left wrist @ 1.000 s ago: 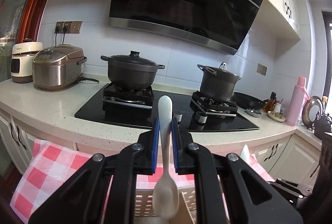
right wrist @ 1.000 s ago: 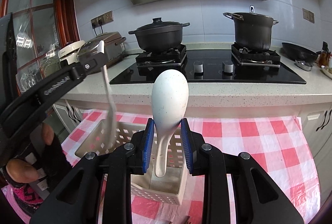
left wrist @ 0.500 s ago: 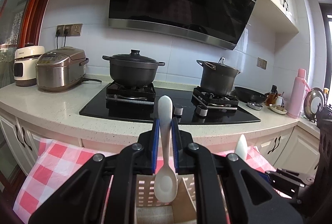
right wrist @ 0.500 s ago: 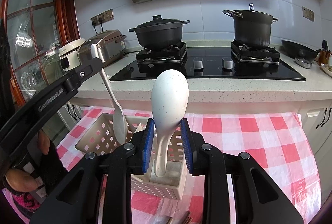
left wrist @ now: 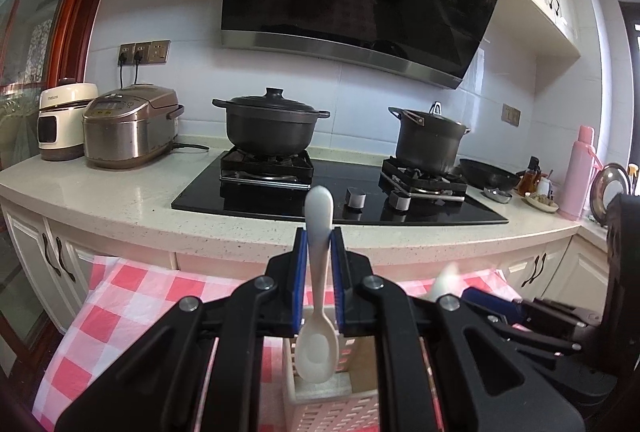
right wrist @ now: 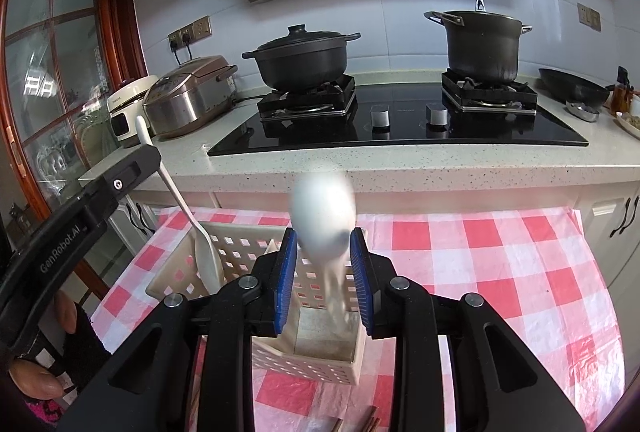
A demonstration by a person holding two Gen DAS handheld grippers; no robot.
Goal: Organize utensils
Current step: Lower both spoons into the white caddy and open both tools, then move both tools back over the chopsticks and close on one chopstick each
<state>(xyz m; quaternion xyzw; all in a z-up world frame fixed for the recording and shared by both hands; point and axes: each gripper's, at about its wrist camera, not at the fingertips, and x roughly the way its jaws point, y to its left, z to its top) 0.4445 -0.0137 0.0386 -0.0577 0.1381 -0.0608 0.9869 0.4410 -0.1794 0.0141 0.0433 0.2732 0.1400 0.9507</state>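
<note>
On the table: we see a red-and-white checked cloth [right wrist: 480, 264] with a white perforated organizer basket [right wrist: 320, 360] standing on it, just below the kitchen counter [right wrist: 400, 159].
Left gripper [left wrist: 319, 272]: we hold it above the basket; its blue-padded jaws are closed nearly together, pinching the handle of a slim white spoon [left wrist: 318, 312].
Slim spoon: it hangs upright, handle tip up past the pads, bowl down at the mouth of a basket compartment; from the right wrist view it leans at a slant into the basket's left end [right wrist: 206, 256].
Right gripper [right wrist: 323, 280]: its jaws stand apart, wider than the handle between them, and we see a gap on each side.
Rice paddle [right wrist: 323, 220]: white and motion-blurred, broad head up between the blue pads, handle pointing down into the near square compartment; we cannot tell whether it touches the bottom.
Left hand [right wrist: 36, 380]: only partly visible at the lower left edge, in a dark glove.
Behind: two dark pots, one lidded and wide [left wrist: 270, 123], one tall [left wrist: 430, 139], sit on the black hob [left wrist: 340, 191]; a rice cooker [left wrist: 128, 123] stands at the left of the counter.
</note>
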